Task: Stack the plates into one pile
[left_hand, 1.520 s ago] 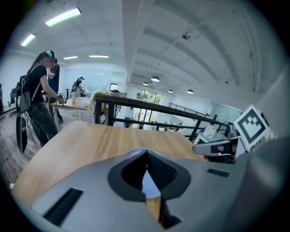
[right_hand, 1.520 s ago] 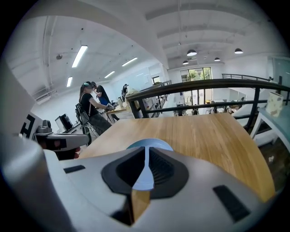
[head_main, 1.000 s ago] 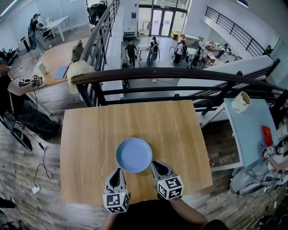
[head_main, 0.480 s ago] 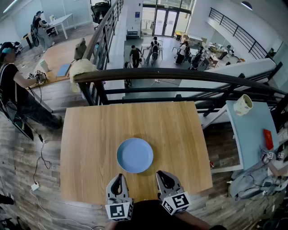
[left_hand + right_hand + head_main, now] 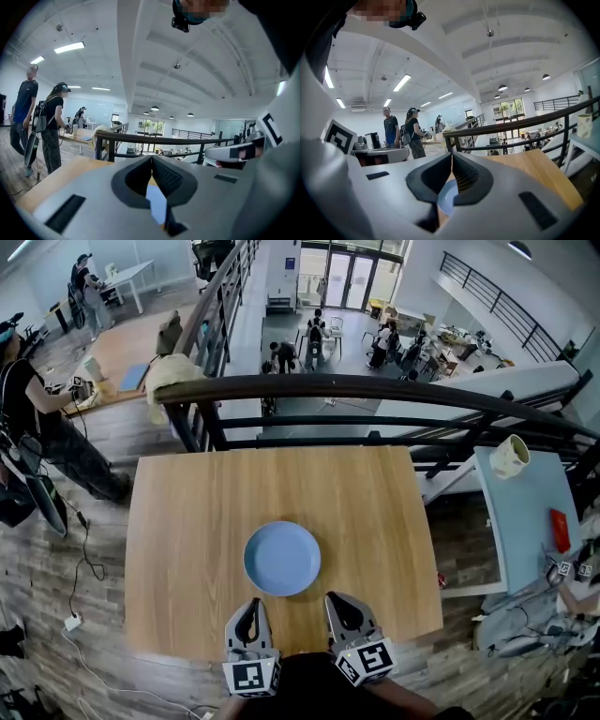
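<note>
1. On the wooden table, the blue plate lies near its middle.
2. Left gripper hovers just short of the plate, roughly level, jaws together and empty.
3. Right gripper hovers alongside; its jaws have just been closing, with nothing between them.

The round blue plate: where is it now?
In the head view the round blue plate lies on the light wooden table, about centred from left to right and closer to the near edge.

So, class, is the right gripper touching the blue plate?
Apart. The head view shows a strip of bare table between the right gripper and the blue plate. The gripper's jaws have just been closing, with nothing between them.
</note>
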The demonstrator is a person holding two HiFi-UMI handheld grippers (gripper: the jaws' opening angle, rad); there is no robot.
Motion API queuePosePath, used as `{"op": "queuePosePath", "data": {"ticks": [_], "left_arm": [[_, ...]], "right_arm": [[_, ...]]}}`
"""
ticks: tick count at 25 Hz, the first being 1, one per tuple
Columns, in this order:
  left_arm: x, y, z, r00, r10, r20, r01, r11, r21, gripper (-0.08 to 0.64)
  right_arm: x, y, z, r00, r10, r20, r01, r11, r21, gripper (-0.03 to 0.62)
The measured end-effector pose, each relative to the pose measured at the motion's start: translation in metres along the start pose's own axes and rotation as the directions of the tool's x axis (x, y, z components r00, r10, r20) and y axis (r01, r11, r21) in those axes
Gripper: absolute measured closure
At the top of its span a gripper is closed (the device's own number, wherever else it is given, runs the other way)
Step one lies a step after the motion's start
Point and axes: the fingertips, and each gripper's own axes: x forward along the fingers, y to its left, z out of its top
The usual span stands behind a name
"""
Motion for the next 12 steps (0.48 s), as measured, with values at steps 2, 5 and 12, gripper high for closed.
{"op": "queuePosePath", "data": {"ticks": [2, 5, 12], "left_arm": [[-0.0003, 0.0003, -0.001, 1.0, -0.001, 0.0, 0.001, 1.0, 0.0, 0.537], [0.0006, 0.0019, -0.001, 1.0, 0.004, -0.003, -0.004, 1.0, -0.005, 0.537], [0.0016, 0.0029, -0.003, 1.0, 0.007, -0.002, -0.007, 1.0, -0.012, 0.537]], "right_arm": [[-0.0005, 0.0, 0.0023, 1.0, -0.003, -0.002, 0.003, 1.0, -0.006, 0.561], [0.0007, -0.0002, 0.0021, 1.0, 0.003, -0.004, -0.003, 1.0, -0.006, 0.561], [0.0034, 0.0009, 0.0006, 1.0, 0.008, -0.013, -0.008, 1.0, -0.006, 0.561]]}}
